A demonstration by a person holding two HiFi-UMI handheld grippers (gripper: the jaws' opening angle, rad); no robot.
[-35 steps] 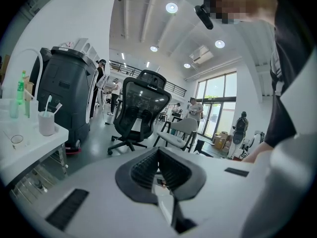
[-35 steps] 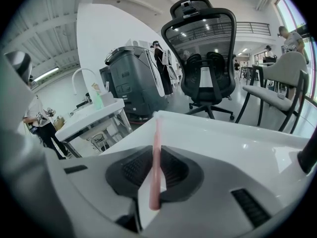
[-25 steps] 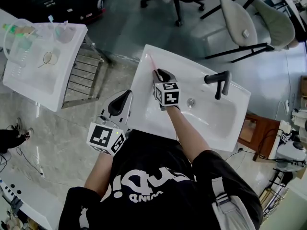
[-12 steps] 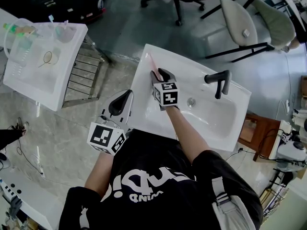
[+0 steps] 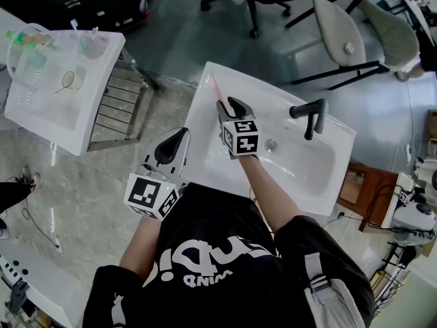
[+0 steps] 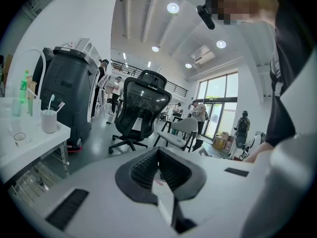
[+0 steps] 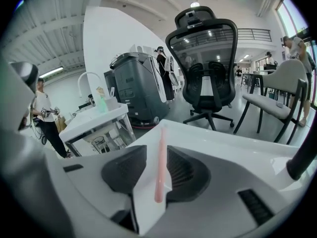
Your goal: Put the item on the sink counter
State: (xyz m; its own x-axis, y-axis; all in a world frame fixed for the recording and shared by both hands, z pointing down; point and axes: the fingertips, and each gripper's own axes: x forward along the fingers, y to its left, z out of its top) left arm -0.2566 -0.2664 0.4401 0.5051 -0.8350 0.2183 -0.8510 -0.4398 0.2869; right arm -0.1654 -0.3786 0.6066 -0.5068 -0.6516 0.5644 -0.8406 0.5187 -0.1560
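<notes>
A thin pink toothbrush (image 5: pixel 214 89) lies on the back left corner of the white sink counter (image 5: pixel 205 125). My right gripper (image 5: pixel 232 105) stands over it, open. Its jaws have just been opening, and the toothbrush (image 7: pixel 160 162) lies loose between the pads on the counter, its far end pointing to the counter's edge. My left gripper (image 5: pixel 181 135) hangs beside the sink's left edge, shut with nothing in it; in the left gripper view its fingertips (image 6: pixel 158 152) meet over the white counter (image 6: pixel 94 182).
A black faucet (image 5: pixel 311 117) stands behind the sink basin (image 5: pixel 300 162). A second white sink (image 5: pixel 41 108) with cups and a green bottle stands at the left, over a metal rack (image 5: pixel 119 108). Office chairs (image 5: pixel 362 33) stand beyond on the grey floor.
The right gripper's jaws have spread apart and let go of the pink toothbrush, which now rests on the counter. The left gripper has stayed where it was.
</notes>
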